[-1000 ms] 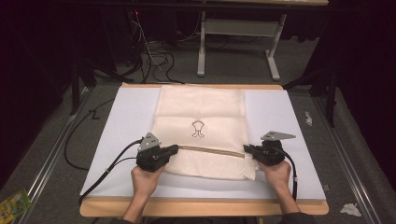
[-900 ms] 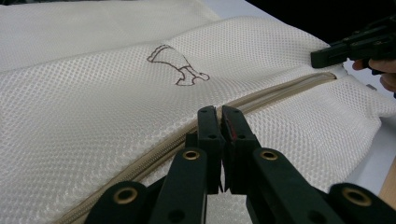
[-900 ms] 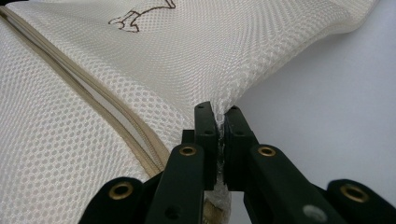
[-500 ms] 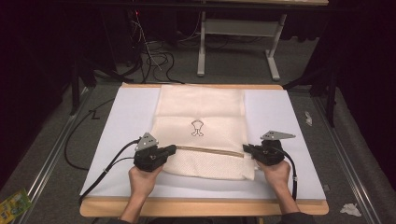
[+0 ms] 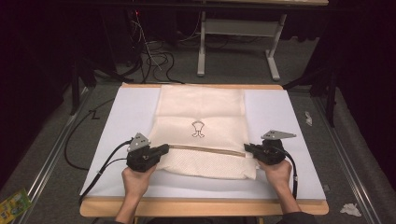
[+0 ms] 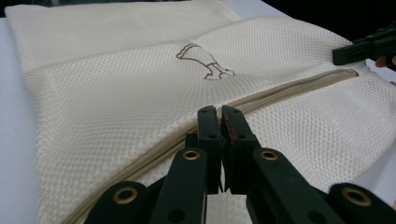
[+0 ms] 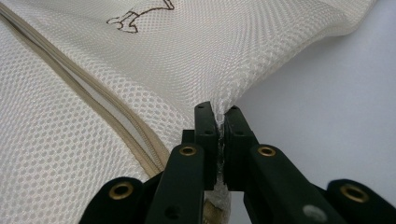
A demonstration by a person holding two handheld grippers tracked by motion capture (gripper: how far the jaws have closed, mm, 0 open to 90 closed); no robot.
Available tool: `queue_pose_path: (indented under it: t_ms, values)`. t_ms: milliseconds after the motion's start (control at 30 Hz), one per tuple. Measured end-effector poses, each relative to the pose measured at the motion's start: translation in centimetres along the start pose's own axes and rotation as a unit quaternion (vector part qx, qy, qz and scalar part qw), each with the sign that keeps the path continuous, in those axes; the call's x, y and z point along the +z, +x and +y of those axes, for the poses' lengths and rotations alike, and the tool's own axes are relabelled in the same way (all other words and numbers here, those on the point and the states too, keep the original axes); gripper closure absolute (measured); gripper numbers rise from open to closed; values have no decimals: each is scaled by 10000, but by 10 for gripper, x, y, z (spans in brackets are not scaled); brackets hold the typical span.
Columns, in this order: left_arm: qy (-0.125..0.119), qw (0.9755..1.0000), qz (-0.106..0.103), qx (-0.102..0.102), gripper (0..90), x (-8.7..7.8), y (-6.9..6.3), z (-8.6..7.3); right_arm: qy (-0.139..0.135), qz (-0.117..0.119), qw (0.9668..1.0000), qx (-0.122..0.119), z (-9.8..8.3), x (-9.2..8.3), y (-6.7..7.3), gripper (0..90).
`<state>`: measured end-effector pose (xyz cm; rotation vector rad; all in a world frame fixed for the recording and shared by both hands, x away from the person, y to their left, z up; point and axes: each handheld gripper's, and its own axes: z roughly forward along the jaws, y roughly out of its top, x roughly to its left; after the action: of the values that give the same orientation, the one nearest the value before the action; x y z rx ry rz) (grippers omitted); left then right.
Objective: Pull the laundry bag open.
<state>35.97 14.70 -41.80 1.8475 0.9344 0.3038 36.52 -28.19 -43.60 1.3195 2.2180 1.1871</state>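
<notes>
A cream mesh bag (image 5: 201,112) with a small dark emblem (image 5: 198,129) lies flat on the white table top (image 5: 126,116). A tan zipper (image 5: 205,150) runs across its near part. My left gripper (image 5: 166,150) sits at the zipper's left end, jaws together on the zipper line (image 6: 289,88); what its tips (image 6: 218,112) pinch is hidden. My right gripper (image 5: 246,147) is at the bag's right edge. In the right gripper view it (image 7: 217,112) is shut on a pinch of mesh (image 7: 261,56) beside the zipper (image 7: 107,107). The right gripper's jaw tip (image 6: 343,53) also shows in the left gripper view.
The table's wooden front edge (image 5: 201,207) runs near the person's forearms. Cables (image 5: 149,58) and a desk frame (image 5: 238,42) stand on the floor beyond the table. Paper scraps (image 5: 350,209) lie at the right, a green packet (image 5: 13,205) at the lower left.
My left gripper has slid a little to the left along the zipper line. The right gripper has stayed in place on the bag's edge.
</notes>
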Motion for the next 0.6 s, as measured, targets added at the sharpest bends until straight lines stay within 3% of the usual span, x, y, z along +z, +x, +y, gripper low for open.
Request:
queue_pose_path:
  t_ms: [600]
  values:
    - [-101,9998,128,-108,873,-12,14,-3,-10,-42,10000,-17,0,-1,-1,880]
